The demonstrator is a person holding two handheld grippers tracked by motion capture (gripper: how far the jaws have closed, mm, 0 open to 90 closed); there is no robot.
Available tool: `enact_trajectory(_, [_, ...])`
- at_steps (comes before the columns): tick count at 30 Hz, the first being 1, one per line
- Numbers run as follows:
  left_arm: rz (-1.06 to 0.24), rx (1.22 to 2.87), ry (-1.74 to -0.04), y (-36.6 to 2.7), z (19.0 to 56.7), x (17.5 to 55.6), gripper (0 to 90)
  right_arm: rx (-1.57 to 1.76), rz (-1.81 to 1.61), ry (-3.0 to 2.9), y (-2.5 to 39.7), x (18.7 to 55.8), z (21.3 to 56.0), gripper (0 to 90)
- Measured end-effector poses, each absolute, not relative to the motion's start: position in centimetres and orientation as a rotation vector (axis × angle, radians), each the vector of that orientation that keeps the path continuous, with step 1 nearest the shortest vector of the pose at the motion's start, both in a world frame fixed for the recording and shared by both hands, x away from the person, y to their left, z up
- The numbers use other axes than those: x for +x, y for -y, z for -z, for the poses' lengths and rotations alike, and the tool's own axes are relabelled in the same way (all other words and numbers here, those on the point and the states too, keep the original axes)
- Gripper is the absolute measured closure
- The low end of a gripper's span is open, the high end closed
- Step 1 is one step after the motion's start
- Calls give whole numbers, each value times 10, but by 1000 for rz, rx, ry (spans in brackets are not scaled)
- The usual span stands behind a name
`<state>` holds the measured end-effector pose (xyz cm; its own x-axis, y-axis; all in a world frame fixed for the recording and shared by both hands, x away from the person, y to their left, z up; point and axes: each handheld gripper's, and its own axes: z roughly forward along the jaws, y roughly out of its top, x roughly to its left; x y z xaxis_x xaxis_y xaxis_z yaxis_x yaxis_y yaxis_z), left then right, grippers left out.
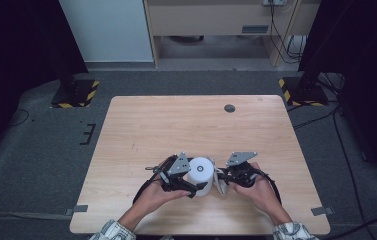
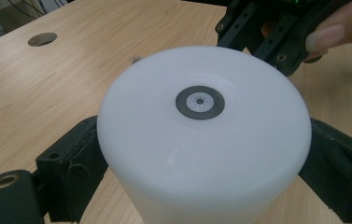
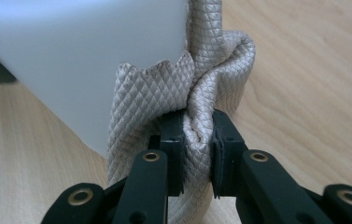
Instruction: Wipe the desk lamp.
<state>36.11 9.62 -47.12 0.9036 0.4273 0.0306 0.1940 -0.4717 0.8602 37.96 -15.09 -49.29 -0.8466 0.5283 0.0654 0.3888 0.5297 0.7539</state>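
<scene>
Left claw: clamped on the white cylinder, one black jaw pressed against each side of its wall, as the left gripper view shows.
Right claw: pinched tight on a bunched fold of the beige quilted strap, the fabric squeezed between the two pads.
White cylinder: stands upright on the bench near its front edge, between the two claws; its flat top carries a small dark ring at the centre.
Beige quilted strap: hangs against the cylinder's right side, twisted on itself just above the right claw's jaws.
Hands: left hand and right hand each hold a claw, forearms in checked sleeves.
Bench: light wood, with a round dark grommet near the far edge.
</scene>
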Motion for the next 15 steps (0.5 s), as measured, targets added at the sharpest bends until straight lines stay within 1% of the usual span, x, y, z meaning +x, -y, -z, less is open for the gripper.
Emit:
enact_trajectory(4, [-294, 2071, -445, -96, 471, 361, 79, 798, -1168, -2620, 148, 381, 501, 780])
enact_trajectory(9, [-293, 2072, -443, -96, 471, 361, 79, 802, -1169, -2613, 148, 380, 500, 780])
enact_trajectory(12, [-291, 2074, -444, -96, 471, 362, 79, 787, -1259, -2536, 152, 375, 478, 780])
enact_trajectory(13, [-291, 2074, -444, -96, 471, 362, 79, 787, -1259, -2536, 152, 375, 478, 780])
enact_trajectory(14, [-293, 2075, -443, -96, 472, 362, 79, 775, -1340, -2484, 156, 373, 464, 780])
enact_trajectory(15, [-293, 2076, -443, -96, 472, 362, 79, 775, -1362, -2471, 157, 373, 461, 780])
